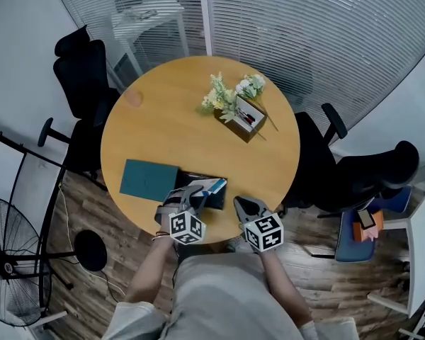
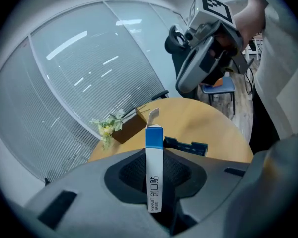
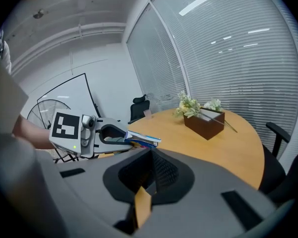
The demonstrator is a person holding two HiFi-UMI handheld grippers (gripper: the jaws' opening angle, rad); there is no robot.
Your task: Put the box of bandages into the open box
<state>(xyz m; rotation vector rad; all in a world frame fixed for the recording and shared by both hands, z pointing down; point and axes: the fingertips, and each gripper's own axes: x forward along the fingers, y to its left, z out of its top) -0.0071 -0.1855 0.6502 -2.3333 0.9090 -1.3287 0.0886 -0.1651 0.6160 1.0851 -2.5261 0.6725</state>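
Teal lid (image 1: 149, 180) and open box (image 1: 193, 178) sit side by side near the table's (image 1: 170, 112) front edge, with bare wood beyond. We see the left gripper (image 1: 197, 198) clenched on the box of bandages (image 2: 154, 172) above that box. The right gripper (image 1: 239, 204) is at the edge, jaws pressed together

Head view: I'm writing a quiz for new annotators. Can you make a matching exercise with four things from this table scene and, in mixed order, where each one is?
Things:
1. bandage box
2. teal lid
3. brown flower box
4. open box

Places:
A. at the near edge of the table, right of the teal lid
B. on the table's far side
C. gripped between the jaws of the left gripper
D. lying flat, furthest left of the four in the head view

Pairs: 1-C, 2-D, 3-B, 4-A
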